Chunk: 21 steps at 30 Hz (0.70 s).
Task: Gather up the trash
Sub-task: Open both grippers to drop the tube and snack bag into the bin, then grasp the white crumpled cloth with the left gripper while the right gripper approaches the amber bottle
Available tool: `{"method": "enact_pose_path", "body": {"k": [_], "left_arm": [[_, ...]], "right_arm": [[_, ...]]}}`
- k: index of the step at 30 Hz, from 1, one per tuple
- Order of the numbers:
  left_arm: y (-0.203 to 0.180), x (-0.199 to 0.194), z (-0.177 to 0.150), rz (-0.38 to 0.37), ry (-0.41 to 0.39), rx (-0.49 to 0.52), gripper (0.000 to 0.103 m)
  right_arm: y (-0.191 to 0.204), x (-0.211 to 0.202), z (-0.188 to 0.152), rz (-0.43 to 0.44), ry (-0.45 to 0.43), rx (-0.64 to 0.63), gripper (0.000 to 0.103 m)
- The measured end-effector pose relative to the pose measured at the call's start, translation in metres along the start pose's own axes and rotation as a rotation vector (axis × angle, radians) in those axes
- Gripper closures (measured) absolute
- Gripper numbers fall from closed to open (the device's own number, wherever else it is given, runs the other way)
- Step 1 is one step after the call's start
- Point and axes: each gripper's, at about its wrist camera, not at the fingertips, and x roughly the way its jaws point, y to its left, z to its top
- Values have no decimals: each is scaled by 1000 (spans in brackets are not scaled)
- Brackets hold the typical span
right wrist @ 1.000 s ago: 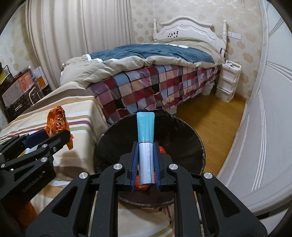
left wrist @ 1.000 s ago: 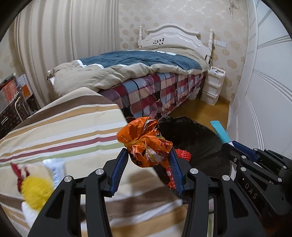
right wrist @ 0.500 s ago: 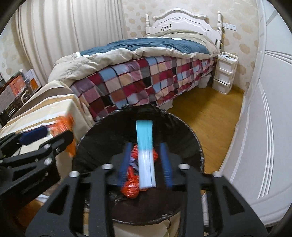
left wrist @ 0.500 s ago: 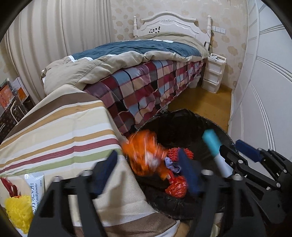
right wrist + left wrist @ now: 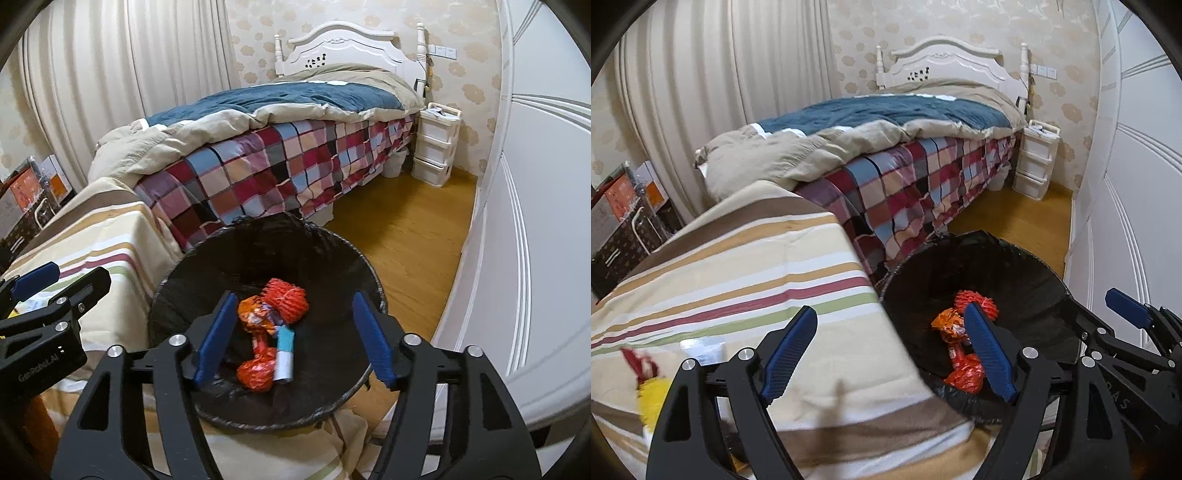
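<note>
A round bin lined with a black bag [image 5: 325,254] [image 5: 1027,266] stands beside the striped cloth. Inside it lie an orange snack wrapper [image 5: 255,314] [image 5: 947,325], a red mesh net [image 5: 290,297] [image 5: 975,301], a red crumpled wrapper [image 5: 256,371] [image 5: 966,373] and a teal-and-white tube [image 5: 284,354]. My right gripper [image 5: 291,334] hangs over the bin, its jaws opening with nothing between them. My left gripper [image 5: 890,349] sits over the cloth's edge next to the bin, its jaws also opening and empty.
The striped cloth [image 5: 757,266] holds a yellow-and-red fluffy item [image 5: 652,391] and a white packet [image 5: 703,350] at the near left. A bed with a plaid blanket [image 5: 295,162] stands behind. White wardrobe doors [image 5: 535,221] line the right; a white drawer unit [image 5: 436,144] stands far back.
Both grippers opened. The orange wrapper dropped from the left one and the teal tube from the right one; both now lie in the bin. The left view swung right toward the bin.
</note>
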Motion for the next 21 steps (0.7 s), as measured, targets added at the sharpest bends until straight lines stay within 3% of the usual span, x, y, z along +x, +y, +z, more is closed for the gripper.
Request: {"method": "enact_pose_path", "body": {"k": [12,21], "left_arm": [[54,-62,-39,57,-9,-64,21],[112,-83,-78,177,12,-156,21]], "right_arm": [[54,-45,-25,114,19,-54,36],[99,-58,-50,177,56,-120,36]]}}
